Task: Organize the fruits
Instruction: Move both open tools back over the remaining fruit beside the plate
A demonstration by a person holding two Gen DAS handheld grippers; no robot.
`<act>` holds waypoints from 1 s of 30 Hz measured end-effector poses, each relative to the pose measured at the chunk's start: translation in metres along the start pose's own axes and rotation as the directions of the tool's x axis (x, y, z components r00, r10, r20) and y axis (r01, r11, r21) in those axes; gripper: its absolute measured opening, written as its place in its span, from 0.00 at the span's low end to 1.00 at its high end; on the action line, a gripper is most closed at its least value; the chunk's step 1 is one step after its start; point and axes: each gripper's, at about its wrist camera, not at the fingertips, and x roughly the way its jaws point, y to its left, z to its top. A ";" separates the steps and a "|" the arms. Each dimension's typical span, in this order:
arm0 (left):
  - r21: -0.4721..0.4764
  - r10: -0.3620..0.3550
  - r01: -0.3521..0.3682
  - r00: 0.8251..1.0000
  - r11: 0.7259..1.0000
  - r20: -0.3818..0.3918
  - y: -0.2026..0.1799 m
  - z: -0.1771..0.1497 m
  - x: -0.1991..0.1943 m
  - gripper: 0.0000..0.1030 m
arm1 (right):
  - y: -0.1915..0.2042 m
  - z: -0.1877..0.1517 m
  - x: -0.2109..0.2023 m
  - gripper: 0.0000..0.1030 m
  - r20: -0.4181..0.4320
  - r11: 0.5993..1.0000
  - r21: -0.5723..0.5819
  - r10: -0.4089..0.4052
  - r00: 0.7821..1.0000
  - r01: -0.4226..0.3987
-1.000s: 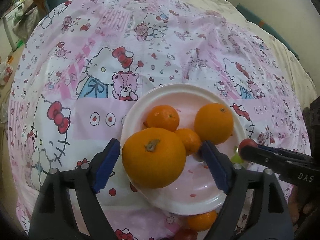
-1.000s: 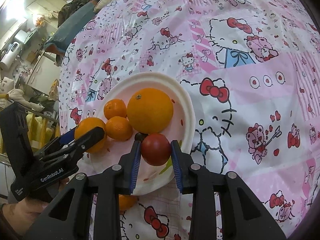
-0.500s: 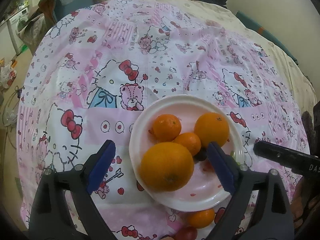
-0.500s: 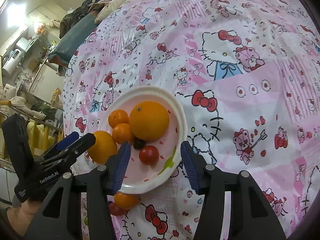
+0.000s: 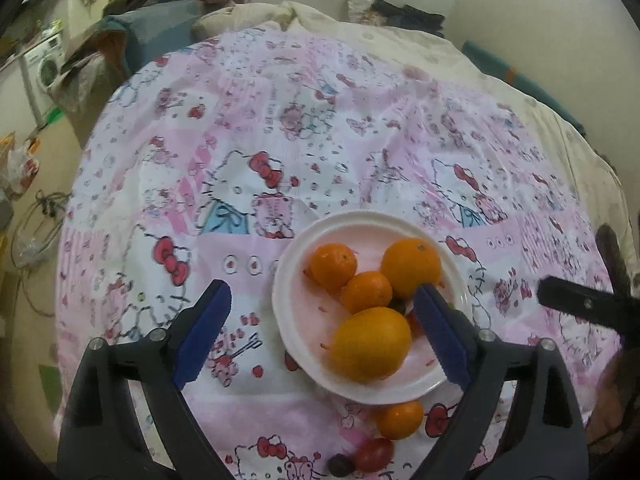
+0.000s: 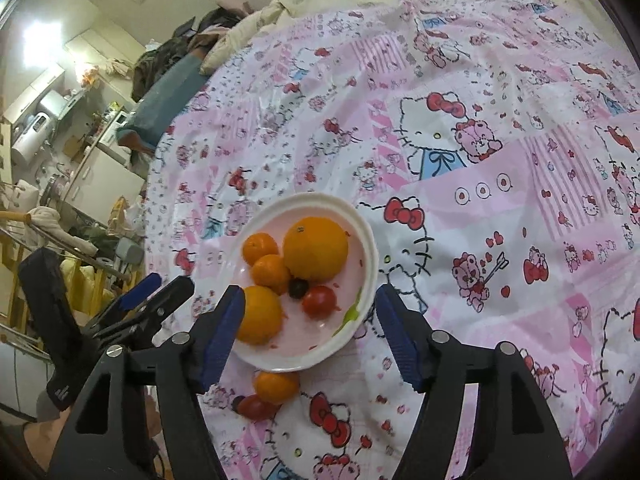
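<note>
A white plate [image 5: 292, 316] [image 6: 370, 256] on the pink cartoon cloth holds two big oranges [image 5: 370, 344] [image 6: 316, 248], two small oranges [image 5: 334, 266] [image 6: 260, 248], a red tomato [image 6: 319, 301] and a dark grape [image 6: 298, 287]. Off the plate, near its front rim, lie a small orange [image 5: 400, 419] [image 6: 277, 386], a tomato [image 5: 373, 454] [image 6: 256, 407] and a dark grape [image 5: 341, 465]. My left gripper [image 5: 324, 336] is open and empty above the plate's near side. My right gripper [image 6: 310, 330] is open and empty, raised over the plate's front rim.
The cloth [image 5: 320, 140] covers a bed with a cream duvet [image 5: 440, 56] behind. Clothes and a blue pillow [image 5: 160, 36] lie at the far left edge. A washing machine [image 5: 44, 68] and floor clutter are beyond the bed's left side.
My left gripper let go of the big orange onto the plate and pulled back. My right gripper released the tomato onto the plate, opened and pulled back and up.
</note>
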 end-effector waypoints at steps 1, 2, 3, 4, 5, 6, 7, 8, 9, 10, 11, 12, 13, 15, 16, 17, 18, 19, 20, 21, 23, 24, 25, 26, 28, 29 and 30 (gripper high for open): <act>-0.011 -0.002 0.002 1.000 1.000 0.000 0.001 0.001 -0.004 0.88 | 0.002 -0.001 -0.004 0.71 0.008 1.000 -0.001 0.005 1.000 -0.005; -0.017 -0.005 0.005 1.000 1.000 0.002 0.001 0.001 -0.008 0.88 | 0.004 -0.003 -0.007 0.71 0.014 1.000 0.000 0.011 1.000 -0.011; -0.016 -0.004 0.004 1.000 1.000 0.005 0.000 0.001 -0.012 0.88 | 0.006 -0.004 -0.009 0.71 0.018 1.000 0.001 0.014 1.000 -0.014; -0.009 0.002 -0.002 1.000 1.000 0.009 -0.001 0.001 -0.017 0.88 | 0.007 -0.006 -0.011 0.71 0.021 1.000 0.000 0.014 1.000 -0.014; -0.001 0.010 -0.010 1.000 1.000 0.011 -0.003 0.001 -0.021 0.88 | 0.009 -0.009 -0.014 0.71 0.026 1.000 -0.002 0.014 1.000 -0.014; 0.007 0.024 -0.024 1.000 1.000 0.007 -0.004 0.001 -0.026 0.88 | 0.010 -0.012 -0.016 0.71 0.026 1.000 -0.003 0.015 1.000 -0.015; 0.011 0.039 -0.039 0.999 0.999 0.000 -0.004 0.000 -0.029 0.88 | 0.011 -0.015 -0.018 0.71 0.024 1.000 -0.003 0.019 1.000 -0.019; 0.012 0.048 -0.048 0.999 0.999 -0.006 -0.003 -0.001 -0.032 0.88 | 0.011 -0.017 -0.019 0.71 0.021 1.000 -0.002 0.023 1.000 -0.023; 0.011 0.058 -0.058 0.998 0.998 -0.014 -0.002 -0.002 -0.036 0.88 | 0.011 -0.020 -0.021 0.71 0.020 1.000 0.001 0.029 0.999 -0.029; 0.011 0.067 -0.067 0.997 0.998 -0.025 -0.001 -0.004 -0.038 0.88 | 0.012 -0.023 -0.023 0.71 0.020 0.999 0.004 0.033 0.999 -0.033; 0.011 0.070 -0.069 0.997 0.998 -0.040 0.000 -0.006 -0.039 0.88 | 0.012 -0.025 -0.025 0.71 0.021 0.999 0.006 0.037 0.999 -0.037; 0.011 0.057 -0.057 0.997 0.998 -0.055 0.002 -0.009 -0.041 0.88 | 0.012 -0.029 -0.026 0.71 0.019 0.999 0.009 0.038 0.999 -0.039; 0.012 0.051 -0.051 0.996 0.999 -0.067 0.002 -0.013 -0.044 0.88 | 0.012 -0.032 -0.027 0.71 0.016 0.999 0.012 0.040 0.999 -0.040; 0.024 0.066 -0.065 0.996 0.998 -0.064 0.004 -0.019 -0.050 0.88 | 0.012 -0.037 -0.029 0.72 0.013 0.999 0.016 0.042 0.999 -0.042; 0.033 0.074 -0.072 0.995 0.997 -0.060 0.004 -0.022 -0.054 0.88 | 0.012 -0.039 -0.030 0.72 0.012 0.999 0.017 0.043 0.999 -0.044; 0.035 0.079 -0.077 0.995 0.996 -0.060 0.005 -0.024 -0.056 0.88 | 0.012 -0.041 -0.031 0.72 0.012 0.999 0.018 0.044 0.999 -0.044; 0.036 0.084 -0.082 0.995 0.996 -0.062 0.005 -0.026 -0.059 0.88 | 0.012 -0.043 -0.031 0.72 0.012 0.999 0.019 0.045 0.999 -0.045; 0.035 0.086 -0.084 0.994 0.996 -0.066 0.006 -0.028 -0.061 0.88 | 0.012 -0.045 -0.032 0.72 0.011 0.999 0.024 0.049 0.999 -0.049; 0.032 0.083 -0.081 0.994 0.996 -0.067 0.007 -0.031 -0.062 0.88 | 0.011 -0.046 -0.032 0.72 0.009 0.998 0.033 0.055 0.998 -0.055; 0.027 0.080 -0.078 0.994 0.997 -0.069 0.008 -0.033 -0.063 0.88 | 0.010 -0.048 -0.031 0.72 0.004 0.997 0.045 0.063 0.998 -0.063; 0.014 0.080 -0.079 0.995 0.997 -0.068 0.009 -0.037 -0.064 0.88 | 0.009 -0.050 -0.029 0.72 -0.004 0.996 0.057 0.065 0.998 -0.065; 0.009 0.076 -0.076 0.995 0.997 -0.065 0.010 -0.038 -0.064 0.88 | 0.009 -0.051 -0.027 0.72 -0.006 0.997 0.056 0.061 0.998 -0.061; 0.008 0.077 -0.077 0.995 0.997 -0.065 0.010 -0.039 -0.063 0.88 | 0.009 -0.051 -0.026 0.72 -0.007 0.997 0.054 0.057 0.998 -0.057; 0.012 0.081 -0.080 0.995 0.997 -0.063 0.010 -0.040 -0.062 0.88 | 0.009 -0.052 -0.025 0.72 -0.011 0.997 0.052 0.051 0.999 -0.050; 0.021 0.090 -0.089 0.994 0.996 -0.057 0.010 -0.041 -0.060 0.88 | 0.009 -0.054 -0.022 0.72 -0.018 0.998 0.049 0.043 0.999 -0.042; 0.021 0.093 -0.092 0.994 0.996 -0.058 0.011 -0.041 -0.060 0.88 | 0.008 -0.055 -0.019 0.72 -0.027 0.998 0.051 0.037 0.999 -0.035; 0.016 0.094 -0.093 0.993 0.996 -0.064 0.012 -0.041 -0.058 0.88 | 0.008 -0.055 -0.017 0.72 -0.033 0.998 0.055 0.037 0.999 -0.035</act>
